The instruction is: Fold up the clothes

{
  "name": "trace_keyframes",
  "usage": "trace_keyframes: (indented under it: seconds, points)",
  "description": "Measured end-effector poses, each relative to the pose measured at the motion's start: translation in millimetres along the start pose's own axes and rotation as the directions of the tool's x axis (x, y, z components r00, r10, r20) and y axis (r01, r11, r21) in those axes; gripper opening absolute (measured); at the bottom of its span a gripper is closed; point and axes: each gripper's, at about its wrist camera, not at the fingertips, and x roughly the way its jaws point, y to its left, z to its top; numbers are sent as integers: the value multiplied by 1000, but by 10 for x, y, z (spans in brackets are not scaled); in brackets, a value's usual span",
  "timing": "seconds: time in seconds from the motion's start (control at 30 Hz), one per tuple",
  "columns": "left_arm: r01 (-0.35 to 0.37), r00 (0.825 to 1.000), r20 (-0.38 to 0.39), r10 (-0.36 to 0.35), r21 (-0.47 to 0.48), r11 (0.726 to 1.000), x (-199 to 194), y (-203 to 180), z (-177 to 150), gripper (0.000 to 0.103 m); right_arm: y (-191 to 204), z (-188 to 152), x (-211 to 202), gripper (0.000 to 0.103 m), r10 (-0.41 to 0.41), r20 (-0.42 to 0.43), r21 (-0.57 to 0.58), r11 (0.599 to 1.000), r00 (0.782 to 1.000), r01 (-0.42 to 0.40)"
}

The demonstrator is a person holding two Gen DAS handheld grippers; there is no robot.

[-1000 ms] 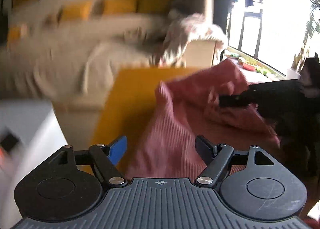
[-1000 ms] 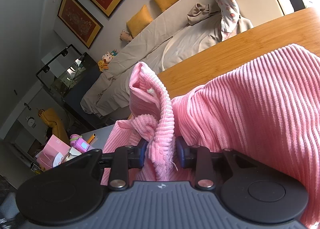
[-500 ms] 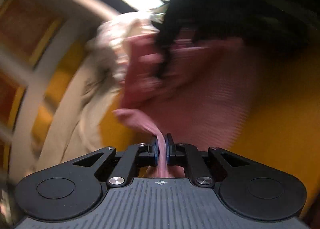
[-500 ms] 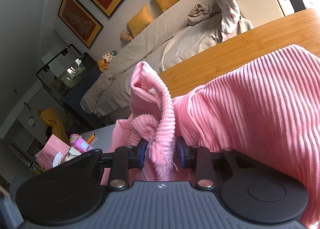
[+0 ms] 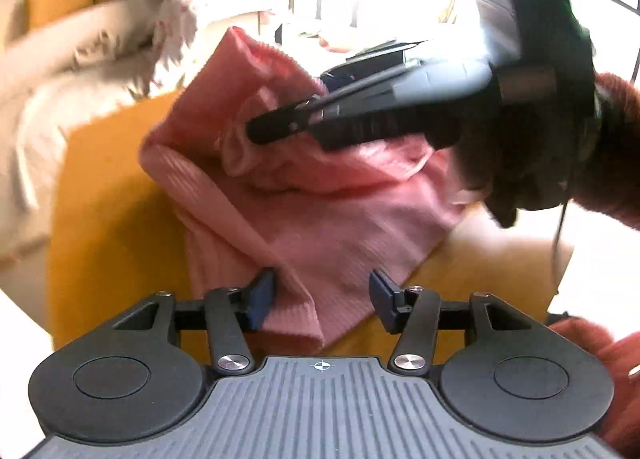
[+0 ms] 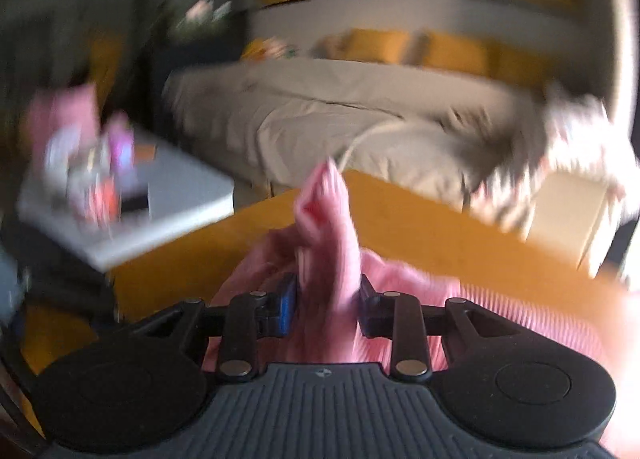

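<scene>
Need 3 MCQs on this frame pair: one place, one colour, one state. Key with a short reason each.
1. Where does the pink ribbed sweater lie?
A. on the sofa
B. on the wooden table
C. on the floor

2. What colour are the cushions along the sofa back?
A. yellow
B. blue
C. white

3. What is the right hand-held gripper doing?
A. hanging free with nothing between its fingers
B. resting on the grey side table
C. gripping a bunch of the sweater

Key: 1 B, the knit is spread over the orange-brown tabletop. 2 A, yellow blocks line the beige sofa. 3 C, pink fabric stands up between its pads in the right wrist view.
</scene>
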Motion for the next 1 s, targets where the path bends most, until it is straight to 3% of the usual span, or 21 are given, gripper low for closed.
trace_keyframes:
  seconds: [0.1,0.17,0.3,0.4,0.53,0.57,0.63,0.73,0.83,0.9,0.97,1.0]
  points:
    - [82,997,20,-81,-62,995,-21,74,-50,74,297,76,-26,30,-3,-38,-227,974,999,-6]
    - [123,992,38,-120,-94,988,-62,88,-104,77,374,80,-17,30,49,-97,-242,968,994,-71]
    - [191,981,51,-186,-113,975,-66,145,-176,80,350,26,69,51,200,-193,-78,973,961,-218]
    - [184,982,56,-179,-110,977,-200,152,-229,86,178,7,112,63,282,-159,96,958,946,-269]
    - [154,983,117,-138,-138,978,-419,219,-201,89,-227,51,-31,71,350,-53,333,889,935,-314]
    - [165,978,153,-140,-159,973,-474,260,-156,92,-361,46,-126,75,338,-17,371,876,941,-308]
    - [188,964,226,-138,-216,958,-541,350,-40,95,-633,11,-410,96,262,50,438,861,964,-257]
    - [229,945,304,-120,-355,907,-478,569,173,95,-1029,-91,-837,103,108,106,525,838,989,-148]
    - [205,956,286,-70,-476,855,-245,769,356,89,-1343,-262,-1200,103,-80,100,590,808,992,5]
    - [176,968,244,-60,-486,856,-56,809,416,59,-1446,-376,-1333,103,-163,80,618,782,983,79]
    - [152,977,208,-53,-494,856,89,843,413,50,-1486,-496,-1397,103,-229,38,623,766,973,156]
    - [141,980,191,-50,-498,855,158,861,406,43,-1449,-561,-1377,101,-241,17,598,780,970,183]
